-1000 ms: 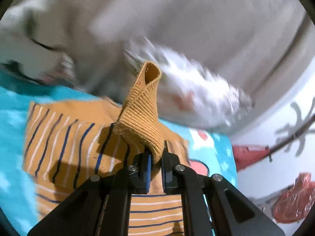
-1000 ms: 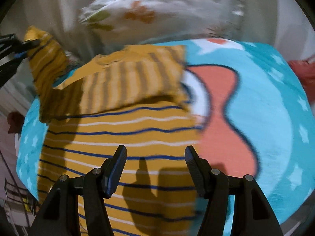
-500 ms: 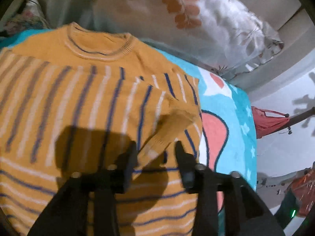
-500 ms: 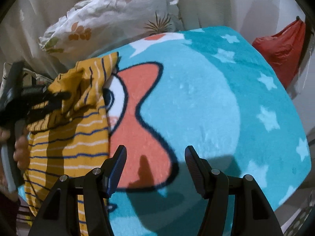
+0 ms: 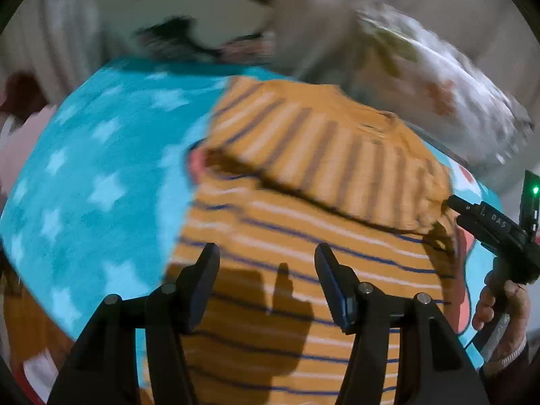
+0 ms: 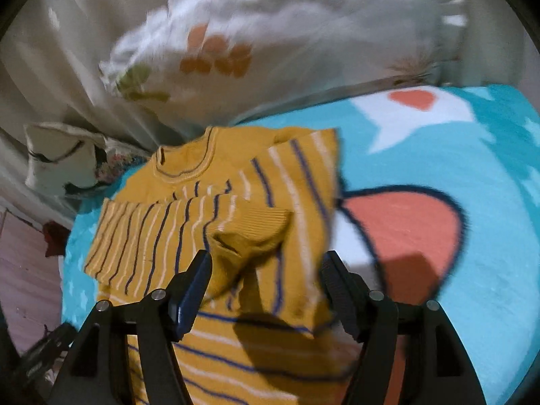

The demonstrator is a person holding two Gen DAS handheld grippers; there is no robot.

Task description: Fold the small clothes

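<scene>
**Both sleeves now folded in; tongs empty**

Left gripper (image 5: 266, 281): a second ago it pinched the sleeve cuff (image 6: 251, 236); its jaws have just been opening and nothing sits between them now. Right gripper (image 6: 266, 285): jaws have just widened further, released, poised above the cuff. Striped sweater (image 6: 189, 209) lies flat on the teal blanket (image 6: 455, 155) near the pillow (image 6: 270, 33), sleeves crossed over its chest. Judgement: sleeve fold done; hem-to-collar fold likely remains.
</scene>
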